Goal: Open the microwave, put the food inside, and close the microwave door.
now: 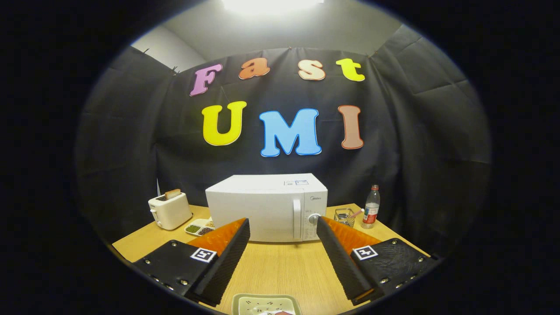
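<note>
Microwave sits far on the surface, door shut; your claw hangs released, aimed at it; plate waits near, handy for loading.

The gripper hangs level, its jaws spread wide apart (nothing held between them).

Small grey brand mark on the microwave, upper right of its front above the dial, too small to read. Sticker on top, unreadable. Red label on the bottle, illegible. Square black-and-white coded tags on the gripper, fingers spread apart.
</note>
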Demonstrator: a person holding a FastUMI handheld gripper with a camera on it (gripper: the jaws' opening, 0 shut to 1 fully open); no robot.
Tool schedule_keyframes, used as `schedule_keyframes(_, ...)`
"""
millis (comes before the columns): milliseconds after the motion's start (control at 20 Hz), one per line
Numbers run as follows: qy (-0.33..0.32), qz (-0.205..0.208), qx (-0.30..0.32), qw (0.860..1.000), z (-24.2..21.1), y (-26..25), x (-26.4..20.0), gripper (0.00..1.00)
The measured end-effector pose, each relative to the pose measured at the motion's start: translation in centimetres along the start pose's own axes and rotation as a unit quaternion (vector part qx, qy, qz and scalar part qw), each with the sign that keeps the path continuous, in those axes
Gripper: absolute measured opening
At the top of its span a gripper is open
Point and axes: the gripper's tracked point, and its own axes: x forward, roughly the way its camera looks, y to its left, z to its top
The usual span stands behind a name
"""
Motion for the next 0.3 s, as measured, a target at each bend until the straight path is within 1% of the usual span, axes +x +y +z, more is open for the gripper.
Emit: schedule_keyframes(300, -0.028, 0.007, -0.001, 1.0, 2.1, 1.0, -0.9, 0.97)
